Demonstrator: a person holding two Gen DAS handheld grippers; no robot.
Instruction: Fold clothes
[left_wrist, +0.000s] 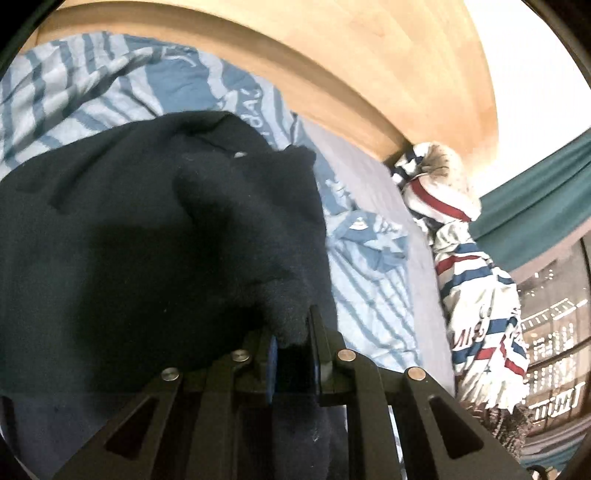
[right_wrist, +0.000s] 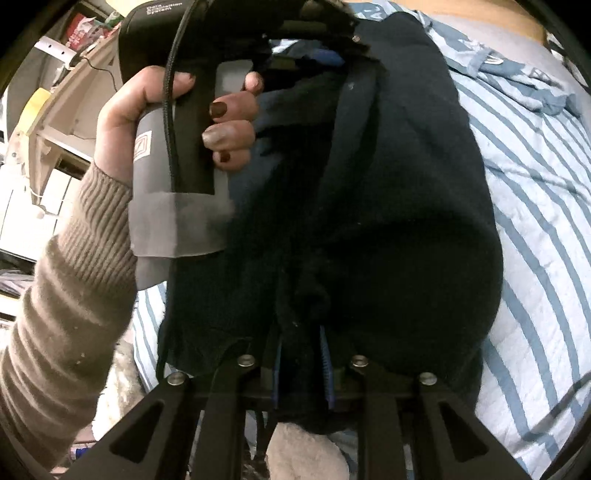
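Nearest my left lens, the left gripper has a wad of the dark garment pinched between its pads, jaws pressed close on the cloth. That garment hangs in a bunched fold over the striped bedding, with the wooden headboard beyond and a red, white and blue scarf at the far right.

On the right wrist view, the left hand grips its handle at the left, and the right gripper is likewise closed on a thick edge of the garment, cloth bulging between the pads.

I judge this a mid-fold carry. To do it well I'd keep both pinches firm, hold the two held edges level (no twist between them), draw the cloth taut, then lower it flat onto the bedding before letting go.
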